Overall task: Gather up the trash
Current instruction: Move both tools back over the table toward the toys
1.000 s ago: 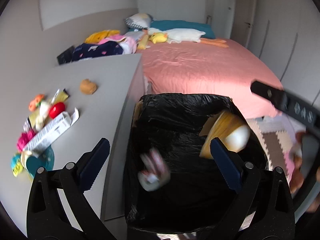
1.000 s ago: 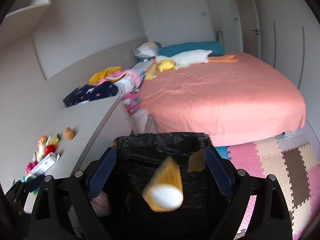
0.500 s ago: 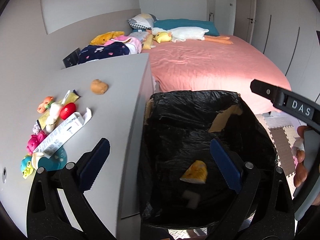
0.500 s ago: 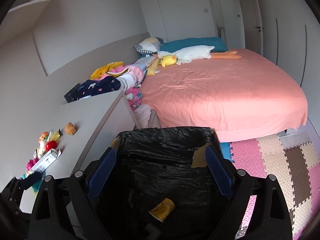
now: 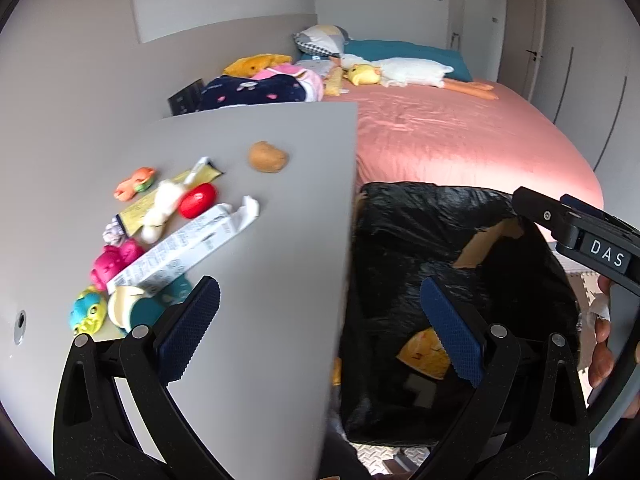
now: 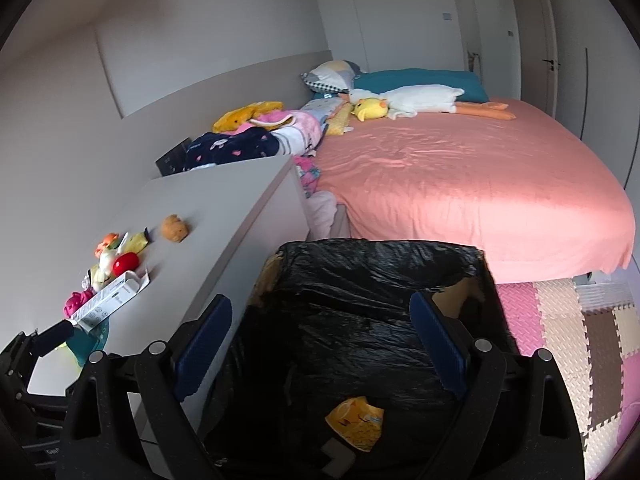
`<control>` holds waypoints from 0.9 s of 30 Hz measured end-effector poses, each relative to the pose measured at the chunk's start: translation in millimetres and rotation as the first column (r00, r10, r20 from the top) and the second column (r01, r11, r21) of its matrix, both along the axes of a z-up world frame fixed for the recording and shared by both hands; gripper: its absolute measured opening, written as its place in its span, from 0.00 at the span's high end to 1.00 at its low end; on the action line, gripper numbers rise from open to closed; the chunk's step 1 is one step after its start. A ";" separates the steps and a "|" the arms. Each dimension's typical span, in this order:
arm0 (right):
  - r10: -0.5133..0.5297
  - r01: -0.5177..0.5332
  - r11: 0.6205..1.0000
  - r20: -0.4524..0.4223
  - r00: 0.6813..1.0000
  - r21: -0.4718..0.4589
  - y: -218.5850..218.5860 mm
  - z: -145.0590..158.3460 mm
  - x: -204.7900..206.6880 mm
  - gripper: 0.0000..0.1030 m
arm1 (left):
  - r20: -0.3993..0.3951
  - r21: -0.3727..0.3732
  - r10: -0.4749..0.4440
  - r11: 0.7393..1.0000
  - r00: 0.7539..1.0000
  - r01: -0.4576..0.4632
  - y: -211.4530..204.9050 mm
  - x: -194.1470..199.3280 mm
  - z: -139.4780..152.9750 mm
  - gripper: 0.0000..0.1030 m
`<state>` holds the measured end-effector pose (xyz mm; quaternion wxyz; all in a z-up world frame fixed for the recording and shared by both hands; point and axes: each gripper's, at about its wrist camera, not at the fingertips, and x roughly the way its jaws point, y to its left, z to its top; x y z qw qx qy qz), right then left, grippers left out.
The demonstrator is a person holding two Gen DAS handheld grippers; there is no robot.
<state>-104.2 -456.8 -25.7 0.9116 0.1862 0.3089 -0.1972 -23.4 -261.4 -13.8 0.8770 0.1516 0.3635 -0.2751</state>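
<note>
- So both drops are done: a second ago a yellow cup-shaped thing and a small pinkish-white scrap were mid-air over the bin, and now the yellow wrapper (image 6: 356,422) lies at the bottom of the black bin bag (image 6: 380,280) with a pale little piece just beside it.
- Left gripper (image 5: 320,328) has its jaws wide apart with nothing between them. Same for the right gripper (image 6: 320,344): blue pads spread, empty.
- The left view has swung off the bin toward the grey desk (image 5: 280,240), so my guess is the next pickup comes from there.
- Still on the desk: a long white printed box (image 5: 176,254), a yellowish packet (image 5: 140,210), a brown lump (image 5: 267,157), plus a red toy (image 5: 197,200) and other bright plastic bits all jumbled together.
- Honestly can't tell which of that pile counts as trash and which is toys; the box and packet look like the likeliest bets.
- Hard to make out: the pale piece in the bin is dark and partly behind the pad in the left view, so no idea what it is.
- The teal and cream thing under the box is cut off by the left pad.
- The person's hand (image 5: 600,344) shows only at the edge, fingers round the right handle.
</note>
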 end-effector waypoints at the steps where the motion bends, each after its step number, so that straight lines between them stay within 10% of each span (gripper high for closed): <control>1: 0.004 -0.004 1.000 0.000 1.000 0.000 2.7 -0.3 2.4 0.12 | 0.001 0.002 0.006 1.000 1.000 -0.006 3.7 1.9 0.1 0.06; 27: 0.291 -0.291 0.957 -0.003 0.957 0.020 121.9 -9.7 73.4 0.12 | -0.017 -0.026 0.355 0.934 0.935 -0.356 156.0 67.5 4.0 0.06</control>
